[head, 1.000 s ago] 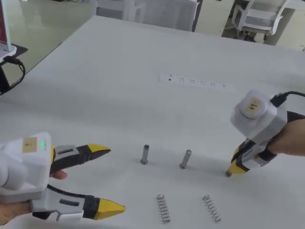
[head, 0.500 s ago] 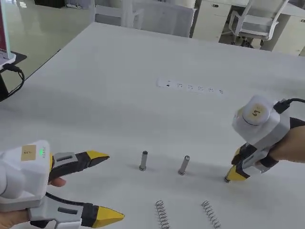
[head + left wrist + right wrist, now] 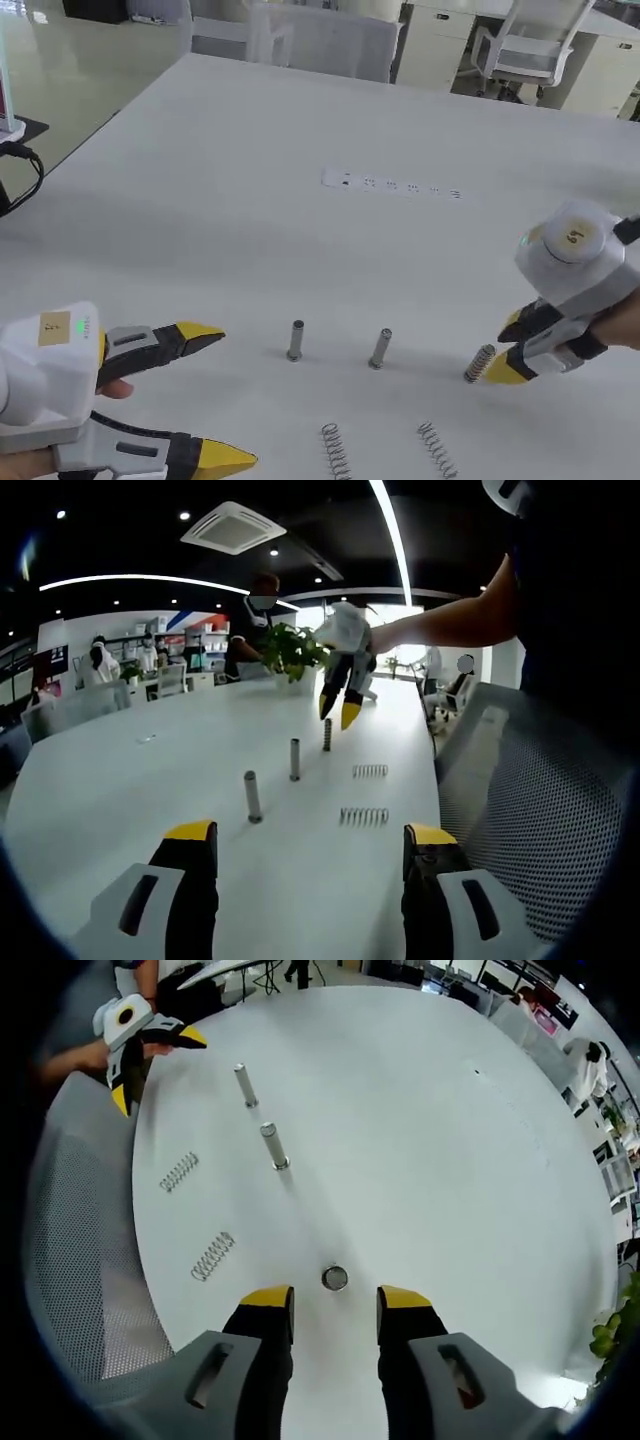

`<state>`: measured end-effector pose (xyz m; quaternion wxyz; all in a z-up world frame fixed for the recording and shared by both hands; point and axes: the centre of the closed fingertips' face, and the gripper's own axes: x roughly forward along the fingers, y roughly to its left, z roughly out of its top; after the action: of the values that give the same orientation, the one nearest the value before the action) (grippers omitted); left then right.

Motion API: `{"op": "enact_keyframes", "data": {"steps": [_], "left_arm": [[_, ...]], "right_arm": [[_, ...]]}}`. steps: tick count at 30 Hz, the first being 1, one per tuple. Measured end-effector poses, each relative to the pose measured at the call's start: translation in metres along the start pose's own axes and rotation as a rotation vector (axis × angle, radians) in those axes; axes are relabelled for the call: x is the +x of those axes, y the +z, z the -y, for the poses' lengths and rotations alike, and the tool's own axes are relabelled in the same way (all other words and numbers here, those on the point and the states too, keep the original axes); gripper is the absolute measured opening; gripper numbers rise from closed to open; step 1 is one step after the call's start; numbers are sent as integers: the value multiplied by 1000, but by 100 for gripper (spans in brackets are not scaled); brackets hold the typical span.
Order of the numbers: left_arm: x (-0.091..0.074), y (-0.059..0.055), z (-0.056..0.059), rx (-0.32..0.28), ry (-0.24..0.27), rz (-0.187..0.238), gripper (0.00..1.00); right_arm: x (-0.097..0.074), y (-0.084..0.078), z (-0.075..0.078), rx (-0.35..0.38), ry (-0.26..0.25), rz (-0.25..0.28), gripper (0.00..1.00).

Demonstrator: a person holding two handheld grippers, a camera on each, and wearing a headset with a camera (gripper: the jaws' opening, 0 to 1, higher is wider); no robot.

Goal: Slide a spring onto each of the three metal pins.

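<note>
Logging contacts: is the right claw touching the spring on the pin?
Apart. The right gripper view shows bare table between the spring and both tips of the right claw.

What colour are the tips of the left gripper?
Yellow, on the left gripper, clearest in the left gripper view.

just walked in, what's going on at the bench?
A person with a two-jaw gripper in each hand is fitting springs onto three upright metal pins on a white table. The right pin already carries a spring, and the right gripper sits open right at it. The middle pin and the left pin are bare. Two springs lie loose in front of them, the left loose spring and the right loose spring. The left gripper is open and holds nothing.
</note>
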<state>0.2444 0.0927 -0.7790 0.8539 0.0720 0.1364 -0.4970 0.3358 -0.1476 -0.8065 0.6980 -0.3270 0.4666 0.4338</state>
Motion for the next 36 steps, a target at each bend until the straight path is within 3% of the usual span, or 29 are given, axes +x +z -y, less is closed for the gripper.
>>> {"op": "enact_keyframes", "data": {"steps": [18,36], "left_arm": [[-1,1,2,7,0,3,73],[0,7,7,18,-9,11,72]], "right_arm": [[-17,-2,-28,77,-13,91,33],[-7,0,-83,128,61,121,29]]}}
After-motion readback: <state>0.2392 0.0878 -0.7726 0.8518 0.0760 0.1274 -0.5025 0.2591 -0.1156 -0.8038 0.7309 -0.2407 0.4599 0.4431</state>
